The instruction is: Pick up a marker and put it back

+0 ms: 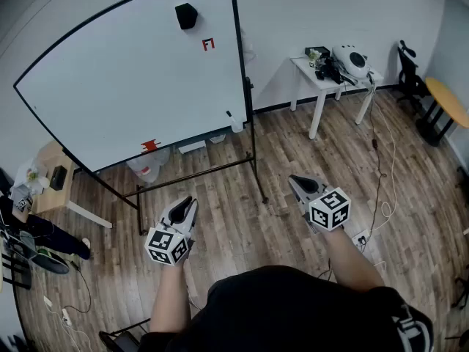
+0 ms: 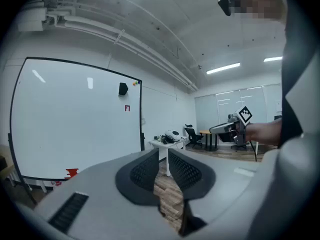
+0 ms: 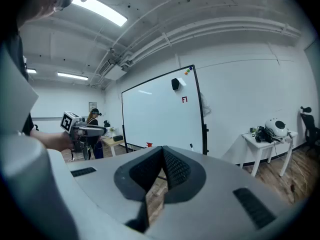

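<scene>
A whiteboard (image 1: 132, 72) on a wheeled stand faces me across the wood floor. What looks like a white marker (image 1: 229, 115) with a dark cap stands at the right end of its ledge, also small in the right gripper view as the marker (image 3: 191, 146). A red object (image 1: 149, 146) lies on the ledge, and a black eraser (image 1: 186, 15) sticks near the top. My left gripper (image 1: 192, 201) is held level toward the board, far from it, with a narrow slit between its empty jaws (image 2: 163, 153). My right gripper (image 1: 292, 177) is shut and empty (image 3: 163, 149).
A white table (image 1: 322, 75) with a helmet-like device stands right of the board. Beyond it are an office chair (image 1: 407, 72) and a round yellow table (image 1: 448, 97). A small wooden table (image 1: 55, 182) is at left. Cables (image 1: 381, 174) trail over the floor.
</scene>
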The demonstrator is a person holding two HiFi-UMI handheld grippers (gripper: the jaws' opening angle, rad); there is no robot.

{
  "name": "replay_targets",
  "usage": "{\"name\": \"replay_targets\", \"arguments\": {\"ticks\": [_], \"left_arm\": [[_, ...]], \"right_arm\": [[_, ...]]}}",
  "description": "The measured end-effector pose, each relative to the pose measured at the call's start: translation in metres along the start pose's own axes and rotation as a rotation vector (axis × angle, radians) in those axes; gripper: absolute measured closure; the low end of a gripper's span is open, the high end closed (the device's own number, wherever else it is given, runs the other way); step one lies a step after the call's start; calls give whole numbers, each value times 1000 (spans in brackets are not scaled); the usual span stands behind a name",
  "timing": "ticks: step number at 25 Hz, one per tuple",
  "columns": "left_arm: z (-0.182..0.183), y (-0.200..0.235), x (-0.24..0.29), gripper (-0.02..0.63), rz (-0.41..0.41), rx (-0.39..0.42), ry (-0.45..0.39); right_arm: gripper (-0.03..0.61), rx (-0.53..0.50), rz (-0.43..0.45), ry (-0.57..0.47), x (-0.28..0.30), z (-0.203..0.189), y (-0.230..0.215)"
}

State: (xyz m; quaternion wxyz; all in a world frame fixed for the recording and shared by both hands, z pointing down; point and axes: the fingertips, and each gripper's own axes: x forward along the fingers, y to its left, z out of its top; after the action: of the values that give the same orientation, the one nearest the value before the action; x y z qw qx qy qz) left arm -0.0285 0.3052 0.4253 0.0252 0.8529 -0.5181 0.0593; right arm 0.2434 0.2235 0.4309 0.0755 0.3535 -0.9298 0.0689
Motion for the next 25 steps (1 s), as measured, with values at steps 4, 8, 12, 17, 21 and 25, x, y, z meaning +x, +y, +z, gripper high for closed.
{"name": "replay_targets", "arguments": {"ticks": [4,8,12,17,21,25], "left_arm": [[2,-12,-3,545,6,-8,-2],[5,-19,-4,545,0,-11,-5],[9,-17,0,545,0,-12,-7],[4,-13,5,545,-1,-10,4],[2,-1,13,545,-5,-14,6],[-1,18,25,545,-5,-25,5]], "right_arm": [[581,-2,9,18,-11,-7,1],[581,-2,7,32,-16,-8,-2],[581,-1,-7,23,-13,-3,-7],[581,5,-30,23,-5,-9,-10],[581,10,-43,23,7,-9,-17],[581,14,-54,27,25,-7,-26]]}}
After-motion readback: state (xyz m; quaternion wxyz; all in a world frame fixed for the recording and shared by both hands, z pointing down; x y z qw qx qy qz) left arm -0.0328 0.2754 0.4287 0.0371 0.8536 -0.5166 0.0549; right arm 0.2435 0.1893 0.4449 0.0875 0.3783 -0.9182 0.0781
